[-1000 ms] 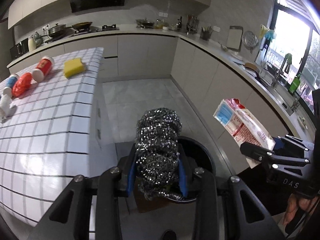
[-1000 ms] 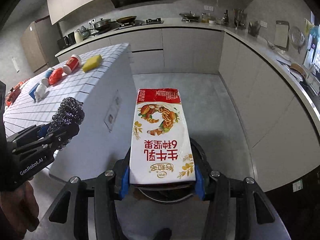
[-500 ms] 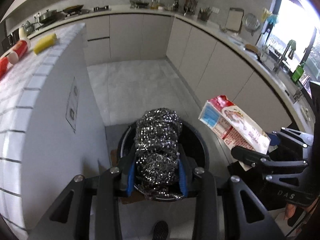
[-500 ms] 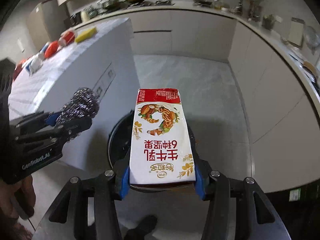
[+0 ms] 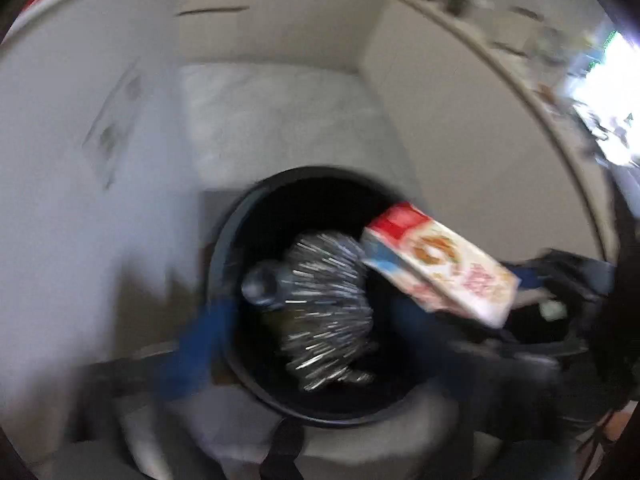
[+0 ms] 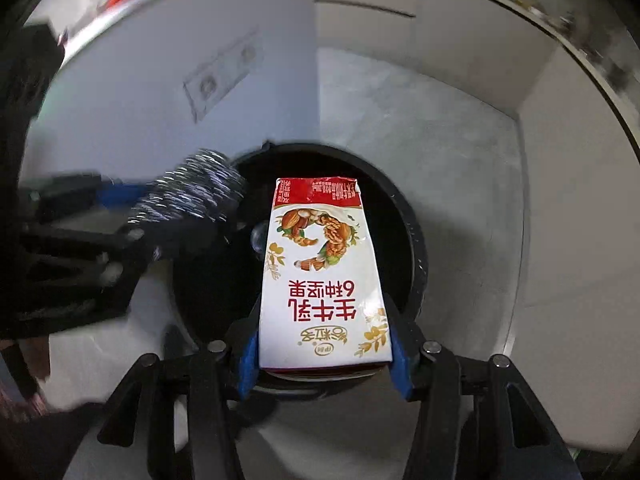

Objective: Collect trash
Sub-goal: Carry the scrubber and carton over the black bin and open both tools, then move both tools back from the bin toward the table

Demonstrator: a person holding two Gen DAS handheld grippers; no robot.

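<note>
1. Both grippers have dropped since a second ago — then the tiled island top and the far counter filled the views, now both wrist views look nearly straight down into the black trash bin (image 6: 416,248).
2. White island side (image 6: 120,92) with its socket plate fills the left of the right wrist view; grey floor (image 6: 440,128) and pale cabinet fronts (image 6: 580,200) wrap round the bin.
3. Bin stands on the floor beside the island, round, dark inside; a clear bottle (image 5: 262,286) lies in it, neck end up toward the camera.
4. Milk carton (image 6: 324,276) — white with a red top band and nut print — sits between the blue pads (image 6: 250,354) of the right gripper (image 6: 324,354), over the bin mouth. Jaws have just been easing apart, but the pads look to be touching the carton's sides, so it is gripped.
5. Left gripper (image 5: 304,344) — jaws have just sprung wide, blue fingers (image 5: 200,340) blurred and well out to either side.
6. Steel wool scourer (image 5: 326,308) is released, clear of both pads, streaked with blur over the bin opening just beside the bottle; from the right wrist view it sits at the bin's left rim, next to the carton.
</note>
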